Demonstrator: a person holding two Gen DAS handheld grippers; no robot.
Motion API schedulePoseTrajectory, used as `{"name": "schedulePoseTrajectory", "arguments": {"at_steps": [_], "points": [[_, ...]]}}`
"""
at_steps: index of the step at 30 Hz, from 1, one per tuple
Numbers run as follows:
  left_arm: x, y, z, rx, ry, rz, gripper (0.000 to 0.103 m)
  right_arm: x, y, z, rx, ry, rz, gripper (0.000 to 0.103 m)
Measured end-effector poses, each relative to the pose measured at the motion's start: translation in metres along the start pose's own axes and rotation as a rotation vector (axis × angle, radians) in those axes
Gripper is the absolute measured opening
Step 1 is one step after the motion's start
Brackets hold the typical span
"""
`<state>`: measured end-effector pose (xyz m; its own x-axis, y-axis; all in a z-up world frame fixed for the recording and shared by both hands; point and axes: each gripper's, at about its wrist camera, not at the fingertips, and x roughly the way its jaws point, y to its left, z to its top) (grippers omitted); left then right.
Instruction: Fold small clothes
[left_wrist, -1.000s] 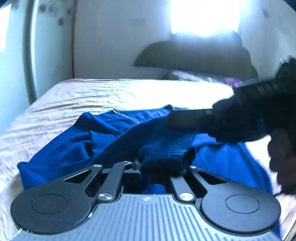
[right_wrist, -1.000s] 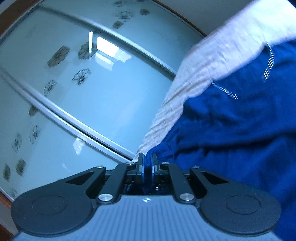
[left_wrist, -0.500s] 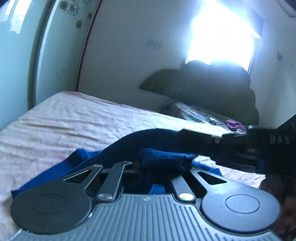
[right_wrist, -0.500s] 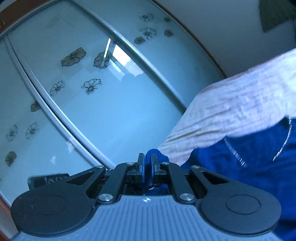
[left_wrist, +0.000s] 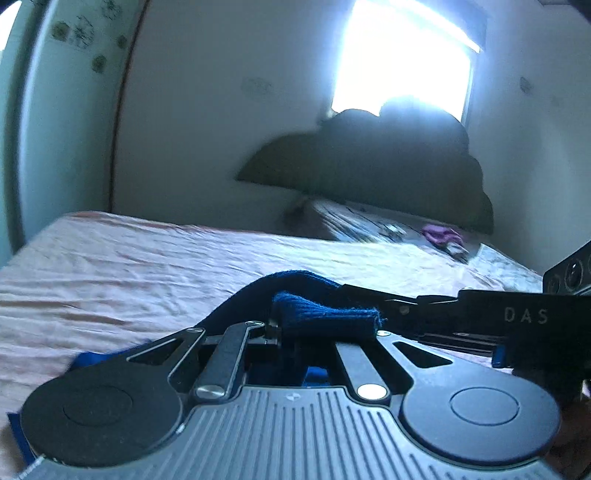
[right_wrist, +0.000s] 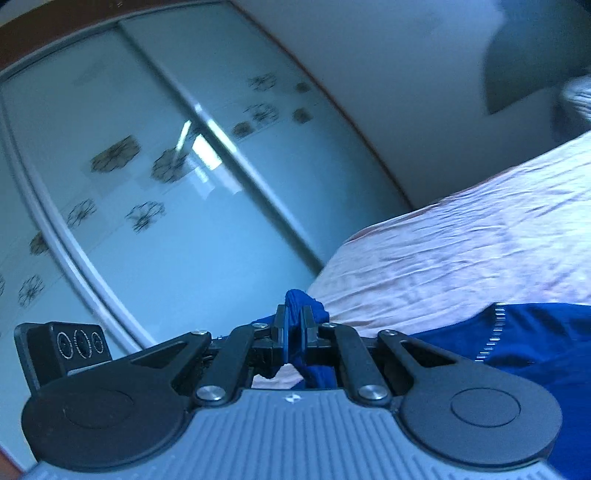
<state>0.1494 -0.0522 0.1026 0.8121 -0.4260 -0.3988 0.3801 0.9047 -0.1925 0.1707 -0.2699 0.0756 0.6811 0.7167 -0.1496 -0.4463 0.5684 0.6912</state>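
Both grippers are seen clamped on the same blue garment (right_wrist: 546, 343), held above a bed. Largest in view is the bed sheet (left_wrist: 155, 266), a pale pink cloth creased all over with fine wrinkles. Beside the bed a sliding wardrobe door (right_wrist: 155, 192) of frosted glass is printed with small dark flowers, and a dark rounded headboard (left_wrist: 373, 166) is silhouetted under a bright window (left_wrist: 402, 55). The garment is of soft, deep blue knit with a line of pale stitching; its bulk lies on the sheet low at the right of the right wrist view. A ribbed cuff (left_wrist: 325, 317) (thick and tube-like) lies crosswise over the left gripper (left_wrist: 284, 332), pointing right, and is pinched there, though the left jaws are mostly hidden by it. The right gripper (right_wrist: 294, 332) is nearly closed, a narrow fold of blue cloth being squeezed between its pads and bunched above them.
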Motion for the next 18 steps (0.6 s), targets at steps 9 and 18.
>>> {"name": "schedulePoseTrajectory", "arguments": {"at_steps": [9, 18], "points": [[0.058, -0.039, -0.020, 0.056, 0.115, -0.058, 0.004, -0.037, -0.055, -0.009, 0.067, -0.045, -0.133, 0.007], [0.092, -0.065, -0.044, 0.091, 0.199, -0.088, 0.004, -0.054, -0.099, -0.025, 0.146, -0.053, -0.215, 0.007]]}}
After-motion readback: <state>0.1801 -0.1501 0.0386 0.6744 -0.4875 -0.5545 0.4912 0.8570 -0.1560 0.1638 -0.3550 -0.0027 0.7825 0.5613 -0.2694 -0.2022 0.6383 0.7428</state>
